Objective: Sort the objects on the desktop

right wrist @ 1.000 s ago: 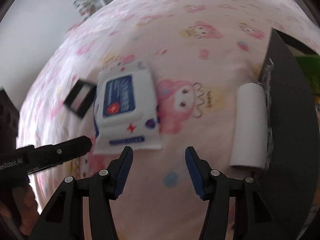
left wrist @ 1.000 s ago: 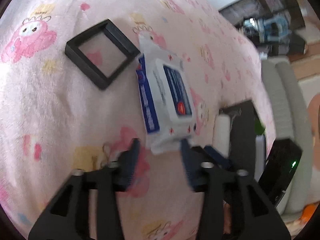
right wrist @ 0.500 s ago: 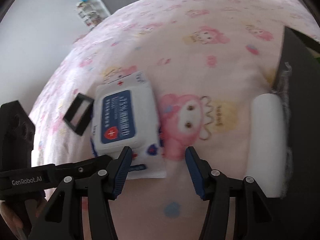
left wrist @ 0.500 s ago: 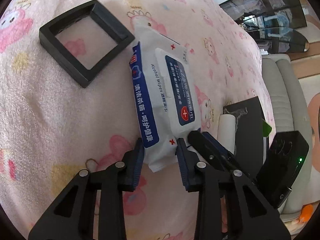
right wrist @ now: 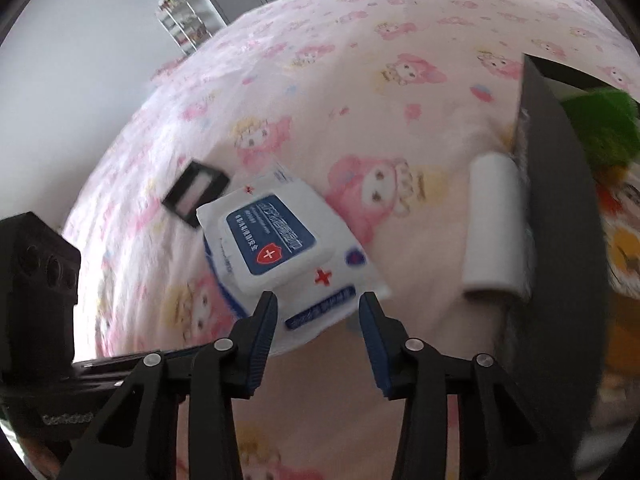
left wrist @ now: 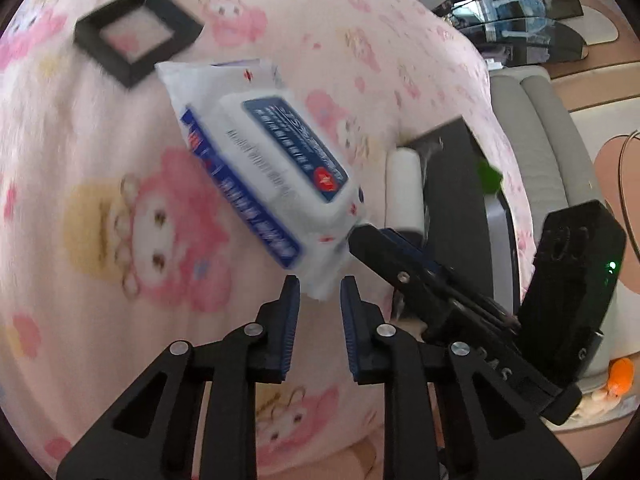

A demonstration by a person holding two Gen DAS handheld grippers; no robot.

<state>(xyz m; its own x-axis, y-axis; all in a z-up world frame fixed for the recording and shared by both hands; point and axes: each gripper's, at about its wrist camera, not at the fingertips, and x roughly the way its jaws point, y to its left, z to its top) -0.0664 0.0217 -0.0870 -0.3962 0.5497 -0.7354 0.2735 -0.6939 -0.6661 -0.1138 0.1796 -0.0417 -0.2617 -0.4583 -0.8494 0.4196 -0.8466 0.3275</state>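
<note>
The left claw [left wrist: 316,300] has just been narrowing and now pinches only the thin end seal of the wipes pack [left wrist: 264,184], which tilts above the pink tabletop [left wrist: 100,152] near the black frame [left wrist: 136,32]. The right claw [right wrist: 318,312] has also just been closing around the pack's near edge, its pads not clearly touching. Risk: the soft seal could slip or tear, dropping the pack onto the frame, or the claws could collide.

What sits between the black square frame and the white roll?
The wipes pack lies between the black square frame and the white roll, clearest in the right wrist view.
</note>
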